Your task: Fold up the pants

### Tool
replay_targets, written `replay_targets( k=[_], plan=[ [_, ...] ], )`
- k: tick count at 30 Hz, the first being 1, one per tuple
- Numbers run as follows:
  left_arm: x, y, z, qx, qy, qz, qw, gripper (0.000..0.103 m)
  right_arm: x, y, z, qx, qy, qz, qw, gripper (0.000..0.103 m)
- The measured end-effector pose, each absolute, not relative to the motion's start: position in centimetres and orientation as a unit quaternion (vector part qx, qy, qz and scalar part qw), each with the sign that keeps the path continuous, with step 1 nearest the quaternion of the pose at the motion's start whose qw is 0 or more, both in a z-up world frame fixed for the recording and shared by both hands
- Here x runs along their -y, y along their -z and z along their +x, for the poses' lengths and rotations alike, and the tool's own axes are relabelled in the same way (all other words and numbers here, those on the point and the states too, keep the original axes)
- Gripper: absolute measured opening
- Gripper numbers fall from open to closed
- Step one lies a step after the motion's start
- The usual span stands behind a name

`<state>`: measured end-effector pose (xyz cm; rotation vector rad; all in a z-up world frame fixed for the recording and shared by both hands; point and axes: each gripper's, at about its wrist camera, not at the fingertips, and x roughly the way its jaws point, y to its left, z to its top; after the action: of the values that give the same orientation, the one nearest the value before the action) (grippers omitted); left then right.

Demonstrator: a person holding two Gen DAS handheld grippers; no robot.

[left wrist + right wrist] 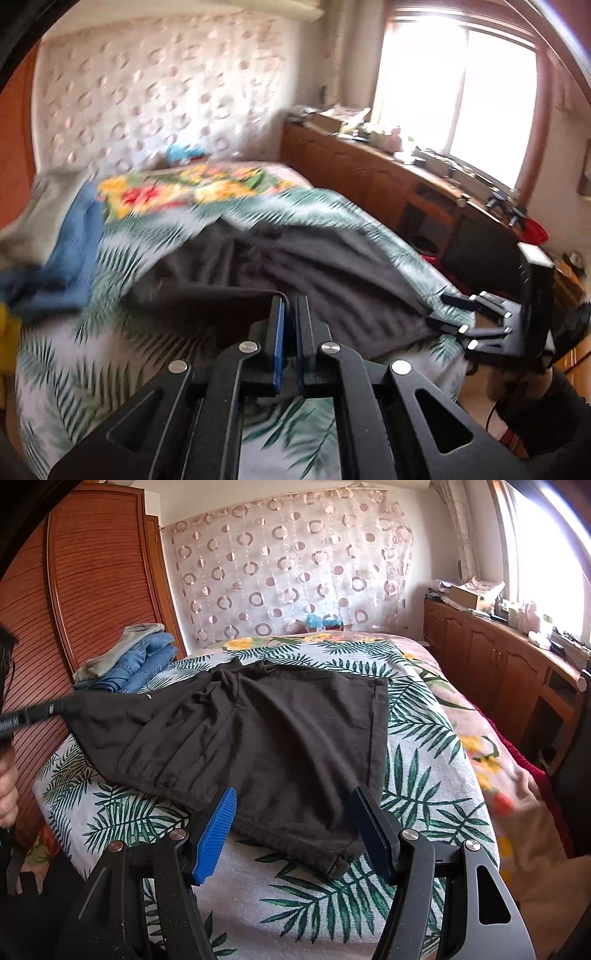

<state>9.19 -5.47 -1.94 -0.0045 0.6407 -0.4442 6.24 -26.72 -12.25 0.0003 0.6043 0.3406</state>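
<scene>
Dark pants (258, 738) lie spread on the palm-leaf bedspread (417, 775) in front of you, filling the middle of the bed in the right wrist view, with one hem corner reaching toward 6 o'clock, just beyond the right gripper (295, 830). Bare bedspread shows past the pants at 3 o'clock, and again nearest you at 6 o'clock. At 10 o'clock a stack of folded jeans (140, 664) sits by the wooden wardrobe (85, 572); a wooden cabinet (498, 657) runs along the bed from 1 to 3 o'clock. Your right gripper hovers low over the near hem, its blue pads (214, 834) wide apart and holding nothing. Your left gripper (290, 332) is lifted at 9 o'clock, its fingers pressed together on the pants' edge, which rises off the bed there.
</scene>
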Motion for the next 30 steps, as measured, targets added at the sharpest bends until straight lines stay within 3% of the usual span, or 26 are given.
replay_targets(
  k=[17,22,27,30],
  plan=[
    [10.5,0.2,10.8,-0.294,0.231,0.024,0.927,0.008,26.6,11.8,5.7,-0.291,-0.165,0.006,0.943,0.067],
    [9.1,0.7,10.8,-0.3,0.225,0.017,0.927,0.043,26.6,11.9,6.1,-0.294,-0.167,0.009,0.941,0.067],
    [7.8,1.7,11.1,-0.318,0.201,0.015,0.926,0.052,26.1,11.9,6.3,-0.296,-0.173,0.005,0.939,0.067],
    [7.0,2.6,11.3,-0.327,0.202,0.001,0.923,0.087,25.9,11.8,6.6,-0.297,-0.176,0.002,0.939,0.067]
  ],
)
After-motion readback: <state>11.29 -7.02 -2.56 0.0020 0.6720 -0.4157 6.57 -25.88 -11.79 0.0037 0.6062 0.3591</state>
